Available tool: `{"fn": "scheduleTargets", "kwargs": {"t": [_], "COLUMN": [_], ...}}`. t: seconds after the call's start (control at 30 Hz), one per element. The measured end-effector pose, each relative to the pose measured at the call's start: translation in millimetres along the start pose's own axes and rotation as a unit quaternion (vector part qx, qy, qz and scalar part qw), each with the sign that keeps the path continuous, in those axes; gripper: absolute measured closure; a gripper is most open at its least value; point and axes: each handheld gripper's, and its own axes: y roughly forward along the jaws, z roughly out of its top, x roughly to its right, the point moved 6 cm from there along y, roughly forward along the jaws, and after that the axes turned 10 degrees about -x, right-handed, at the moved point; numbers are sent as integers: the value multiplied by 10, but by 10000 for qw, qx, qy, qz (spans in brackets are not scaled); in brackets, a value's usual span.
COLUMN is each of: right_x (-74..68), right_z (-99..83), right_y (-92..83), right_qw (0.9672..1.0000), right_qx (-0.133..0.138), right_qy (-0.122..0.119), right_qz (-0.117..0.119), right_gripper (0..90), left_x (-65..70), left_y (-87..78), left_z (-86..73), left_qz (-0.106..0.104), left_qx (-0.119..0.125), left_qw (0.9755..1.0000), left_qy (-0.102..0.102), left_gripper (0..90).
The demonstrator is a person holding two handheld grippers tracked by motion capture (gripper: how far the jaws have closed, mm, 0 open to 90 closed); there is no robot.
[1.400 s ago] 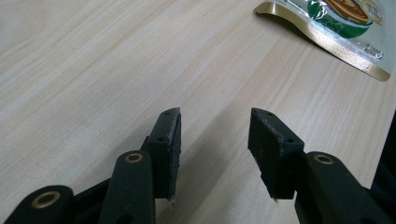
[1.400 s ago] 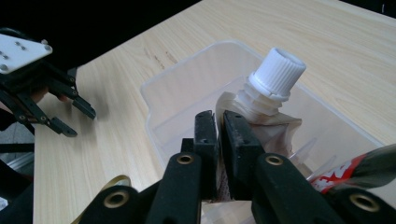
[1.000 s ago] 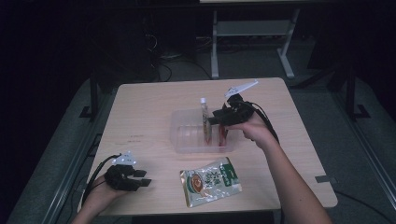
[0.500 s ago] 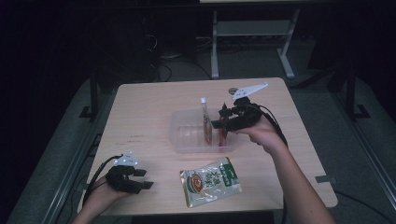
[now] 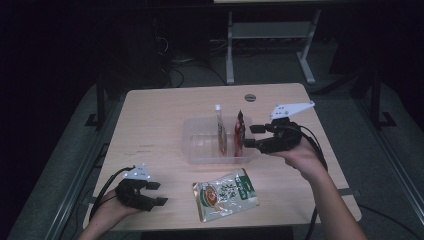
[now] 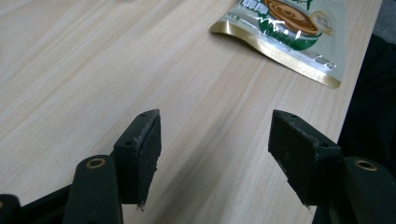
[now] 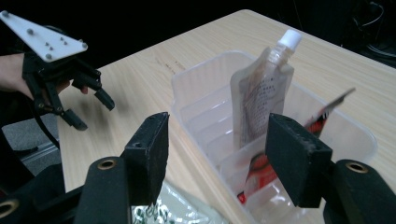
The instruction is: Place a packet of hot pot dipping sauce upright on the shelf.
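A clear plastic container (image 5: 200, 155) (image 7: 196, 88) with dividers stands mid-table. Upright in it are a pale pouch with a white cap (image 5: 220, 130) (image 7: 261, 102) and, to its right, a red pouch (image 5: 238, 135) (image 7: 322, 121). My right gripper (image 5: 250, 136) (image 7: 217, 154) hovers just right of the container, open, its jaws freshly widened and apart from the red pouch. A green and white snack pouch (image 5: 226, 194) (image 6: 289, 28) lies flat near the front edge. My left gripper (image 5: 159, 193) (image 6: 215, 154) rests at the front left, open, its jaws having just spread over bare wood.
The wooden table (image 5: 160, 115) has a round grommet (image 5: 249, 97) at its far edge. A white desk frame (image 5: 270, 35) stands on the dark floor behind. Cables trail from both grippers off the table's sides.
My right gripper has drawn back to the right, out of the container, leaving the red pouch standing inside. The left hand has barely moved.
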Motion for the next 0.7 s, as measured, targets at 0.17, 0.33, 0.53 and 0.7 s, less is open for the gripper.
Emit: {"fn": "scheduleTargets", "kwargs": {"t": [0.17,0.33,0.53,0.7], "right_x": [4,40,73,106], "right_z": [-258,-514,-837,-1071], "right_y": [-117,-144,-124,-77], "right_qw": [9998,9993,9985,9973], "right_qx": [118,201,16,-43], "right_qy": [98,196,312,516], "right_qz": [-127,-234,-441,-524], "right_gripper": [386,367,350,331], "left_x": [52,84,142,213], "left_y": [-2,16,69,97], "left_z": [44,102,188,285], "left_qz": [-57,-80,-123,-178], "left_qx": [14,59,-24,38], "left_qw": [10000,9999,9996,9994], "left_qy": [18,94,242,285], "left_gripper": [343,343,343,344]}}
